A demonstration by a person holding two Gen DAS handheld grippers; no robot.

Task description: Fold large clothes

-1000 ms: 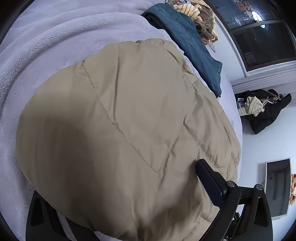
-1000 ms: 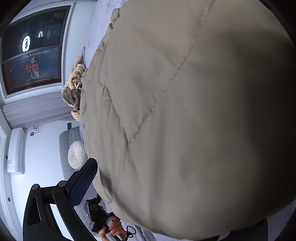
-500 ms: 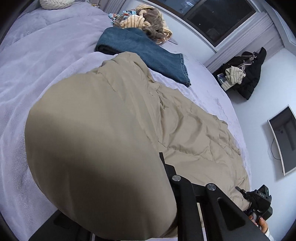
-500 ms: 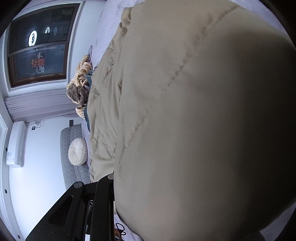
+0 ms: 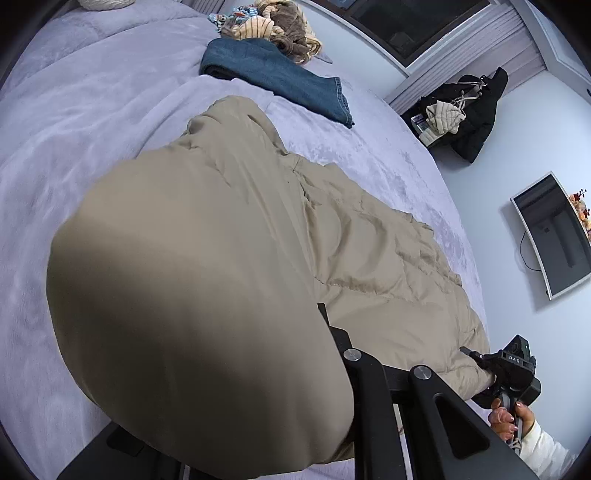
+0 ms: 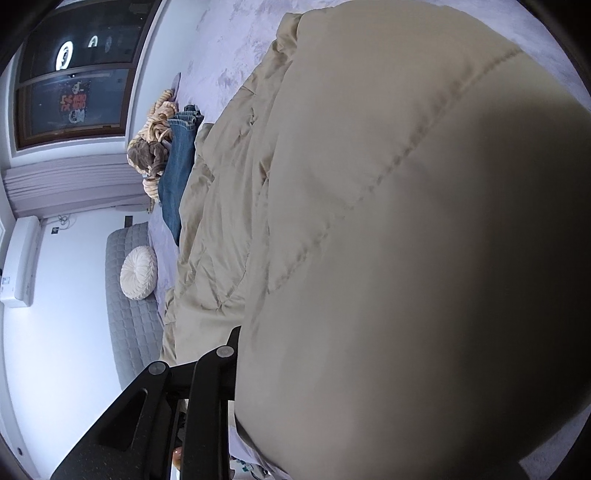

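A large beige quilted jacket [image 5: 369,251] lies stretched across the lilac bed [image 5: 92,122]. My left gripper [image 5: 295,354] is shut on one end of the jacket, and the cloth bulges over its fingers and hides them. My right gripper [image 6: 266,354] is shut on the other end of the jacket [image 6: 406,258], which fills most of the right wrist view. The right gripper also shows in the left wrist view [image 5: 480,363], clamped on the jacket's far edge and held by a hand.
Folded blue jeans [image 5: 273,74] and a heap of tan and brown clothes [image 5: 273,26] lie at the far side of the bed. A dark coat [image 5: 469,110] sits on a stand by the wall. A wall screen [image 5: 554,232] hangs at right. A round cushion [image 6: 138,273] leans on the grey headboard.
Both grippers went from open to shut on the jacket's ends and lifted them. The cloth now bulges close to both cameras, and the jacket is stretched between the grippers.
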